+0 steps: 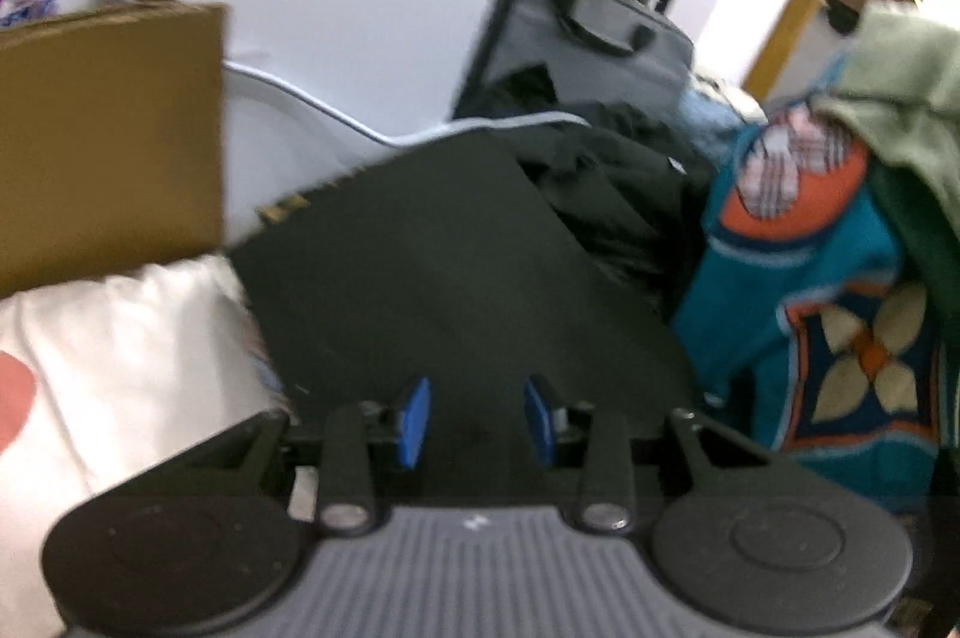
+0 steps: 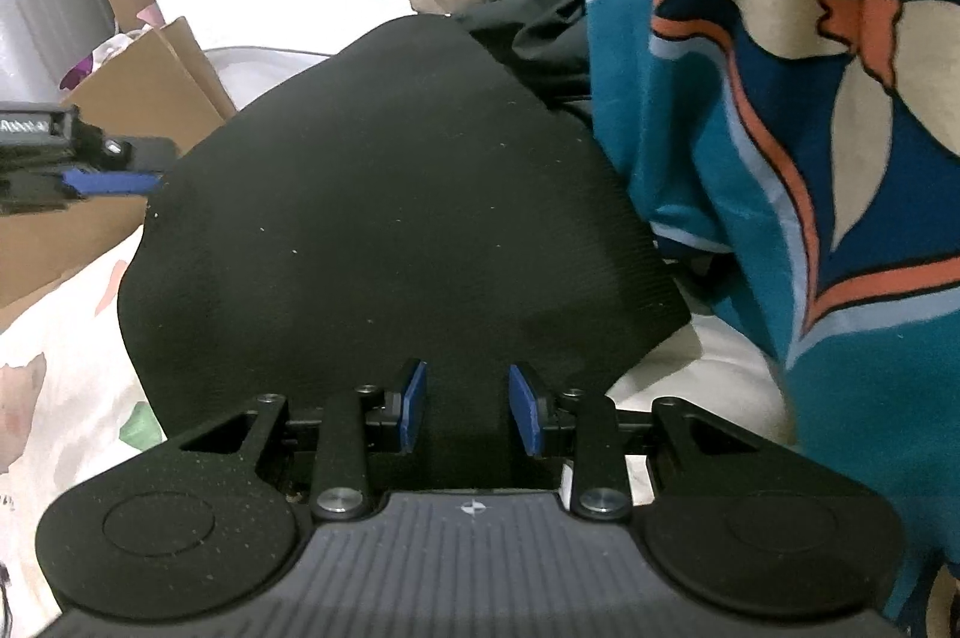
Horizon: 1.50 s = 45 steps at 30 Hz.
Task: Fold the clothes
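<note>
A black garment [image 1: 432,266] lies folded flat in a rough triangle on white printed bedding [image 1: 120,350]. My left gripper [image 1: 477,422] hovers over its near side, open, with nothing between the blue pads. In the right wrist view the same black garment [image 2: 390,194] fills the middle. My right gripper [image 2: 468,404] stands open over its near edge, and the pads do not press the cloth. A blue left fingertip [image 2: 120,182] reaches in from the left, just at the garment's left edge.
A teal patterned blanket [image 2: 750,98] hangs close on the right, with green cloth [image 1: 900,98] over it. A cardboard box [image 1: 108,128] stands on the left. Crumpled black clothing [image 1: 612,182] and a grey bag [image 1: 600,32] lie behind the garment.
</note>
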{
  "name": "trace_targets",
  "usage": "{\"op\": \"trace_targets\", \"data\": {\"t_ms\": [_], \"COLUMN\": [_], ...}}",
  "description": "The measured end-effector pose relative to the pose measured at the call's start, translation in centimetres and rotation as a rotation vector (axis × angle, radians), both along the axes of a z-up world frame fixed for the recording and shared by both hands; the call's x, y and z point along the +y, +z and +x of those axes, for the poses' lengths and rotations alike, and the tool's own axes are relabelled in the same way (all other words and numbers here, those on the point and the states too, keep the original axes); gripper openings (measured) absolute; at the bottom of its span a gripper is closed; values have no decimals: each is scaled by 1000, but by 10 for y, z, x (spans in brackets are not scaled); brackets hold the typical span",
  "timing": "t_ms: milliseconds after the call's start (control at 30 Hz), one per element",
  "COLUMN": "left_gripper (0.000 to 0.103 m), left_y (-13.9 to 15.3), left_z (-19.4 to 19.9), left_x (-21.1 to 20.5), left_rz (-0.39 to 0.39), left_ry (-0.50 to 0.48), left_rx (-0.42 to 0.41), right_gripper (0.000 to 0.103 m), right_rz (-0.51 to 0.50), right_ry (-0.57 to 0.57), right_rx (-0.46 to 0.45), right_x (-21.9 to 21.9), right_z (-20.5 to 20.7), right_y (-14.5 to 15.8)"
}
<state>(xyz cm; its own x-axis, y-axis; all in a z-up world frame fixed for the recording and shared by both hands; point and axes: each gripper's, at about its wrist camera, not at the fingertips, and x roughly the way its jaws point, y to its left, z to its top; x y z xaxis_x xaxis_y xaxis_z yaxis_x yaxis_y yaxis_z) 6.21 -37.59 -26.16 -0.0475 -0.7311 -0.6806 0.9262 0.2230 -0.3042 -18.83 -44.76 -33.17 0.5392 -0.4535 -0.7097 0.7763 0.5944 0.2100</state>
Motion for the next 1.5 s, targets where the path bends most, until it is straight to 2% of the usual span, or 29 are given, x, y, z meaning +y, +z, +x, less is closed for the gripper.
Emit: {"op": "trace_targets", "data": {"t_ms": [233, 400, 500, 633, 700, 733, 767, 833, 900, 1000, 1067, 1200, 1367, 1467, 1500], "left_gripper": [32, 31, 28, 30, 42, 56, 63, 68, 77, 81, 92, 98, 102, 102, 102], "left_y": [-20, -20, -20, -15, -10, -7, -3, 3, 9, 17, 27, 53, 88, 112, 121], "left_z": [-9, -11, -11, -10, -8, -7, -5, -2, -2, 0, 3, 7, 7, 11, 13], "left_x": [3, 4, 9, 17, 19, 20, 21, 22, 22, 23, 26, 31, 45, 60, 66], "left_rz": [50, 84, 120, 171, 186, 191, 195, 198, 218, 242, 244, 241, 250, 268, 271], "left_ry": [12, -13, 4, 31, 46, 59, 71, 90, 102, 113, 140, 174, 184, 223, 236], "left_rx": [-37, -61, -67, -44, -35, -26, -16, 8, 1, 25, 45, 53, 30, 19, 21], "right_gripper": [38, 38, 38, 38, 38, 39, 39, 43, 62, 69, 76, 89, 92, 102, 102], "right_rz": [-12, 7, 38, 78, 94, 104, 115, 140, 157, 163, 164, 204, 182, 189, 203], "right_ry": [7, 40, 47, 41, 34, 29, 24, 18, 14, 25, 21, 44, 62, 78, 90], "right_rx": [-46, -63, -62, -55, -49, -45, -41, -30, -16, 6, 28, 53, 51, 66, 81], "right_x": [-4, 2, 4, 8, 8, 7, 7, 4, 2, 1, -2, -5, -2, 0, 1], "right_z": [23, 38, 42, 43, 43, 43, 43, 46, 49, 55, 58, 62, 64, 66, 68], "right_y": [5, 2, -1, -2, 1, 3, 6, 12, 18, 27, 35, 51, 85, 109, 116]}}
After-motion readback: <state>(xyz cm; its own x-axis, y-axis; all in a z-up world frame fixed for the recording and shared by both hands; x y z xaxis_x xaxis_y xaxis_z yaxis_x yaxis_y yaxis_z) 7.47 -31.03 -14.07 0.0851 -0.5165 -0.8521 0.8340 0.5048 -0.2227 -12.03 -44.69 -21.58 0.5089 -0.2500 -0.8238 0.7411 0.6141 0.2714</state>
